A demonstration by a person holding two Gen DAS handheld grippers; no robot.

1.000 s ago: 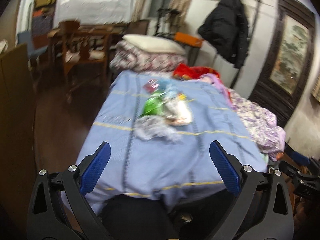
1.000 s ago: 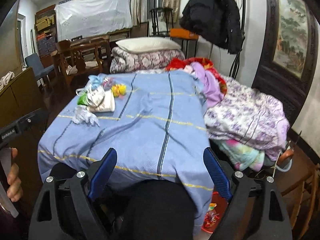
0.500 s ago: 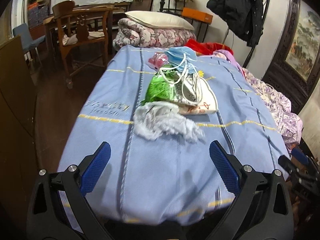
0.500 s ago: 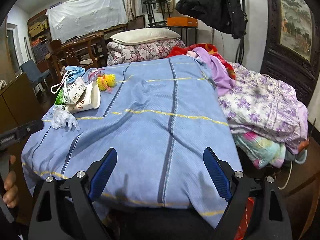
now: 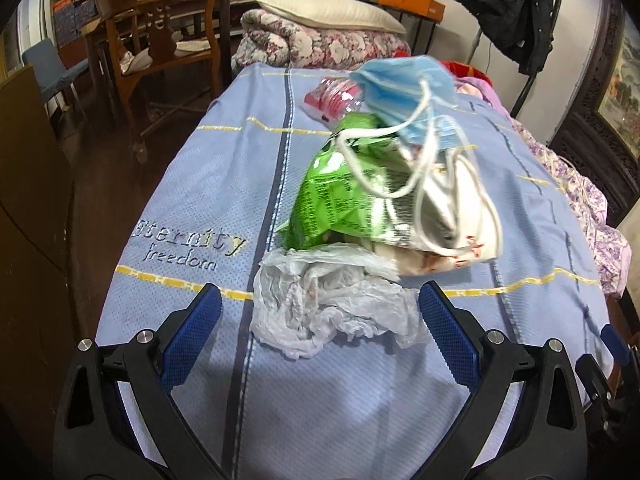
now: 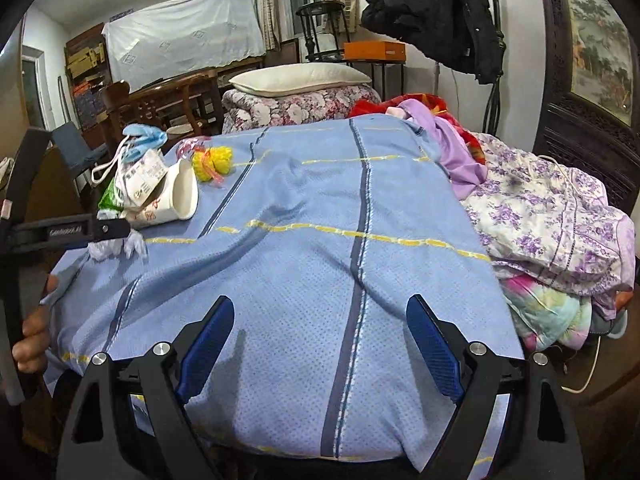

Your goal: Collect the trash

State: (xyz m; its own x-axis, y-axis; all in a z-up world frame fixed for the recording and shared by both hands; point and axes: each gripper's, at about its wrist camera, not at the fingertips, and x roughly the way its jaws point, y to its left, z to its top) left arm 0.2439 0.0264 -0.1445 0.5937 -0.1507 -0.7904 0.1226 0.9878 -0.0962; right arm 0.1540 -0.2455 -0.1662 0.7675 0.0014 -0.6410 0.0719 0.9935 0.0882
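Left wrist view. Left gripper [image 5: 318, 322]: fingers spread wide, holding nothing, straddling the crumpled white plastic bag [image 5: 320, 304] at the near end of the trash pile on the blue bedcover [image 5: 200, 184]. Touching it behind: green snack wrapper [image 5: 336, 196]; paper cup [image 5: 452, 232] on its side; blue face mask [image 5: 404, 84] on top, its white ear loops [image 5: 420, 184] draped over wrapper and cup; red-and-white packet [image 5: 332, 98] at the far end.
Risks, judged: closing here may pinch the bedcover along with the thin bag; the bag's upper folds lie against the wrapper, so a lift could drag neighbours; the loops could snag and scatter the pile.

Right wrist view. Right gripper [image 6: 320, 344]: fingers spread, empty, low over bare bedcover, well apart from the pile at the left. Yellow crumpled item [image 6: 214, 160] just beyond the cup [image 6: 176, 196]. Left gripper's body crosses the frame edge.
Risk, judged: no bin is visible in either view, so the destination for the trash is unknown.
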